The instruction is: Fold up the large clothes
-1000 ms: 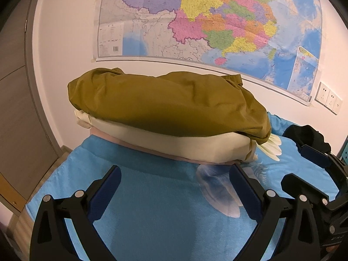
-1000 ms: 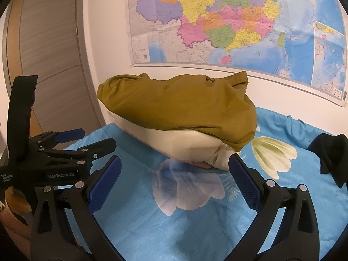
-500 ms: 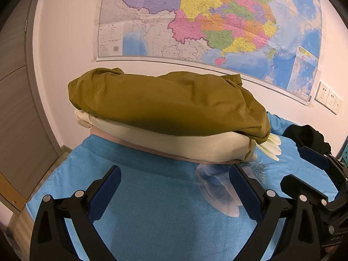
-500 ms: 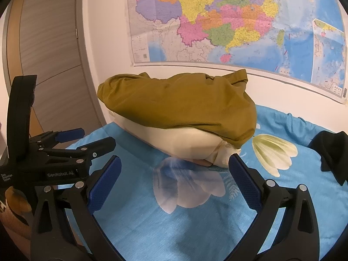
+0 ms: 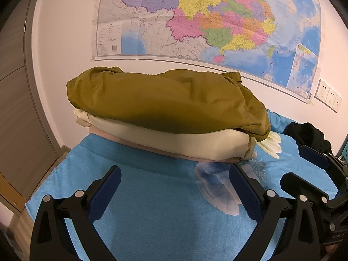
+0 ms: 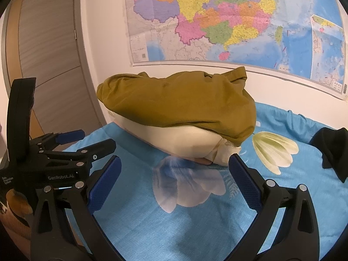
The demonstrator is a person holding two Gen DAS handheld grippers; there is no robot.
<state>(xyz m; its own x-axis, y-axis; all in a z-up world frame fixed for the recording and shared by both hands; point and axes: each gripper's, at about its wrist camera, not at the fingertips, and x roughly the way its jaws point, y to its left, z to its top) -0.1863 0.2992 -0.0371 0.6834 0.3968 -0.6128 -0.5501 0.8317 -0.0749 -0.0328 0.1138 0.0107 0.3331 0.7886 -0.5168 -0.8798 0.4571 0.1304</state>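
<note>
Between garments, apparently: the folded olive-green garment (image 5: 165, 102) tops a cream stack at frame centre on the blue floral bedsheet (image 5: 156, 206); both the left gripper (image 5: 174, 187) and right gripper (image 6: 174, 176) hover with jaws open and empty; next, judging by position, comes fetching the crumpled black garment (image 6: 332, 148) (right edge).

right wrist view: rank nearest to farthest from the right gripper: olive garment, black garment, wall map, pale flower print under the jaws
From the right gripper:
1. Pale flower print, on the blue sheet between the open fingers.
2. Olive garment, top of the folded stack straight ahead.
3. Black garment, far right on the bed.
4. Wall map, on the wall behind the stack.
</note>
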